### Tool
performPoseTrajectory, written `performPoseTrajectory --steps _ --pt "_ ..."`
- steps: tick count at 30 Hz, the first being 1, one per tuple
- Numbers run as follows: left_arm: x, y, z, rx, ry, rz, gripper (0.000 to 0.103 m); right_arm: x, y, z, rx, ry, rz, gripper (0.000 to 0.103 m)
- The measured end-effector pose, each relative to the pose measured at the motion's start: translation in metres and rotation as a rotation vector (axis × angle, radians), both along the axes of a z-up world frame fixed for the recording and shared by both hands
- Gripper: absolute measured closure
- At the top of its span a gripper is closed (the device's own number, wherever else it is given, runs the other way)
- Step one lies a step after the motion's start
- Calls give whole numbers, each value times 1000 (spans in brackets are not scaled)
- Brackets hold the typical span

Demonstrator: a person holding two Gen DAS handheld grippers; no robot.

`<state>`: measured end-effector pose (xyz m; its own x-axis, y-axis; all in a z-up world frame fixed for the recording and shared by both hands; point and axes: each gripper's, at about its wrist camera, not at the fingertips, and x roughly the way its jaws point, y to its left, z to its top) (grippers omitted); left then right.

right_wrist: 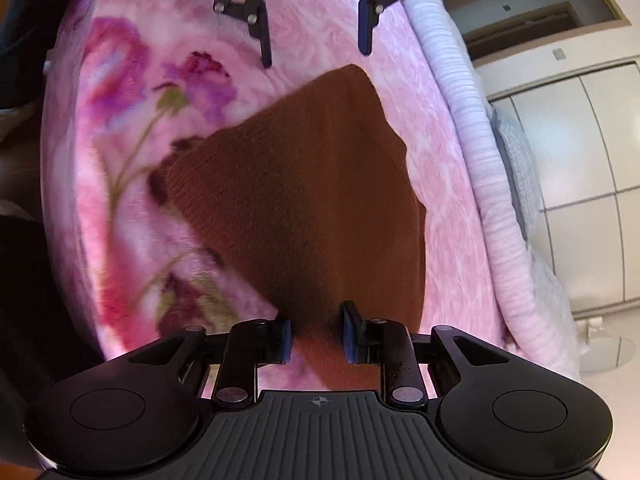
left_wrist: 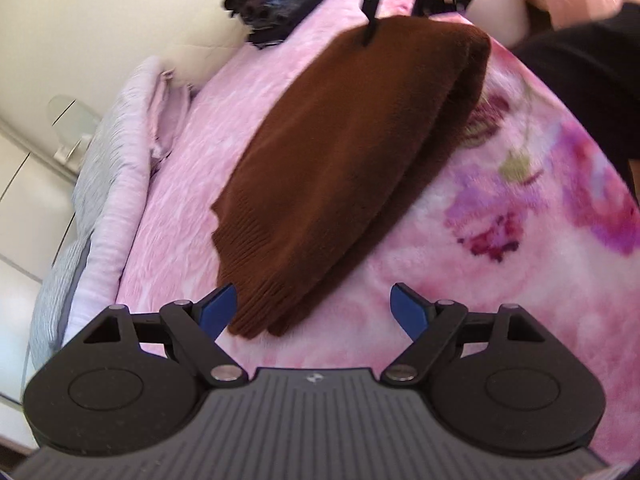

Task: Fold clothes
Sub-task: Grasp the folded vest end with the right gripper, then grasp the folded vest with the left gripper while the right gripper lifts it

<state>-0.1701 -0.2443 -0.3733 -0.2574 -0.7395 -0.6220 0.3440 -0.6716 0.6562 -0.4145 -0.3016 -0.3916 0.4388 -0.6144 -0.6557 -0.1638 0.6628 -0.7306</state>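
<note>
Right gripper (right_wrist: 316, 338) pinches the near edge of the folded brown knit sweater (right_wrist: 316, 200) lying on the pink floral fleece blanket (right_wrist: 132, 128), while the left gripper (left_wrist: 314, 312) gapes empty beside the ribbed hem, so keep layers aligned.

I count one brown knit garment (left_wrist: 340, 160) lying on one pink floral blanket (left_wrist: 500, 300). My two grippers: left gripper (left_wrist: 314, 308), right gripper (right_wrist: 316, 338), at opposite ends of that garment. One lilac quilt (left_wrist: 120, 184) beside the blanket.

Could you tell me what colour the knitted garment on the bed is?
Brown; the garment shows best in the left wrist view.
</note>
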Motion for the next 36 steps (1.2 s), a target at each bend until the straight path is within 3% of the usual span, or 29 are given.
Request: performPoseTrajectory --steps 8,10,12,13,19,21,22,26,29,31,33,34,36 --pt "9 -17 -4 -43 -91 -9 22 12 50 21 64 -131 -61 68" --pt "10 -21 -4 -29 -82 4 22 15 62 27 84 -166 -75 49" --pt "12 -24 -3 -13 -69 18 22 20 73 30 92 -187 -83 43" --pt "13 -26 -3 -6 -59 26 22 27 72 22 63 -151 -68 43" --pt "16 -16 -1 -12 -88 -12 22 63 64 -21 -98 51 17 47" --pt "14 -13 -5 -39 -120 -46 22 64 54 -14 -45 23 9 65" --pt "12 -13 -7 -52 -135 -63 22 62 51 -6 -26 -8 2 68" --pt "-1 -17 -19 -129 -224 -149 19 53 38 26 38 -134 -33 73" --pt "-13 -24 -27 -180 -294 -201 20 46 38 43 51 -173 -44 73" --pt "-18 -31 -30 -184 -328 -218 27 45 36 48 51 -177 -47 73" --pt "-23 -37 -31 -158 -351 -223 64 41 36 45 52 -166 -49 73" --pt "-23 -39 -33 -152 -360 -224 72 40 38 42 46 -160 -49 73" --pt "-24 -41 -34 -137 -367 -228 77 39 43 32 20 -149 -51 71"
